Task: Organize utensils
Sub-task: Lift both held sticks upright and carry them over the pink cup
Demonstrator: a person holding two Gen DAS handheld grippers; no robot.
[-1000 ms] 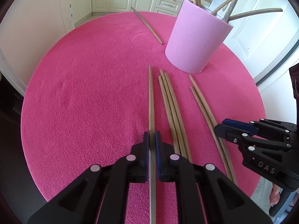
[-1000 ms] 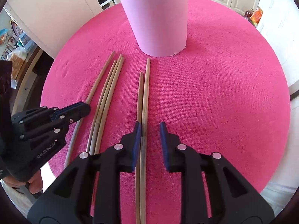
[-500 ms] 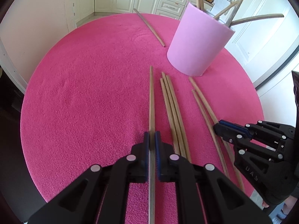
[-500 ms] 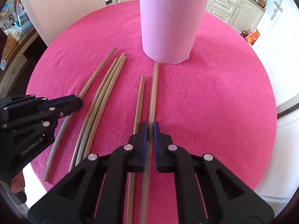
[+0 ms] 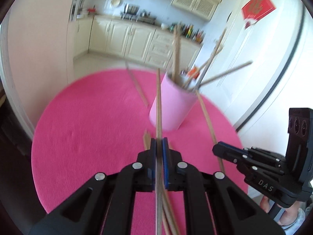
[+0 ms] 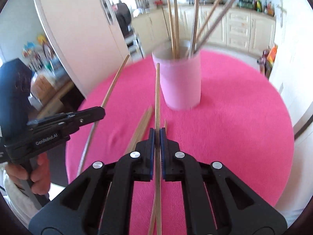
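Note:
A pink cup holding several wooden chopsticks stands on the round pink table. My left gripper is shut on one chopstick, raised off the cloth with its tip in front of the cup. My right gripper is shut on another chopstick, also lifted toward the cup. Each gripper shows in the other's view: the right gripper with its stick, the left gripper with its stick. Loose chopsticks lie under the grippers.
One more chopstick lies on the far side of the table, left of the cup. A person's hand grips the left handle. Kitchen cabinets stand behind the table, and a white door to the right.
The right gripper closed on a chopstick. Both grippers then rose and tipped upward, lifting their chopsticks off the cloth; the cup and kitchen now sit lower in both views.

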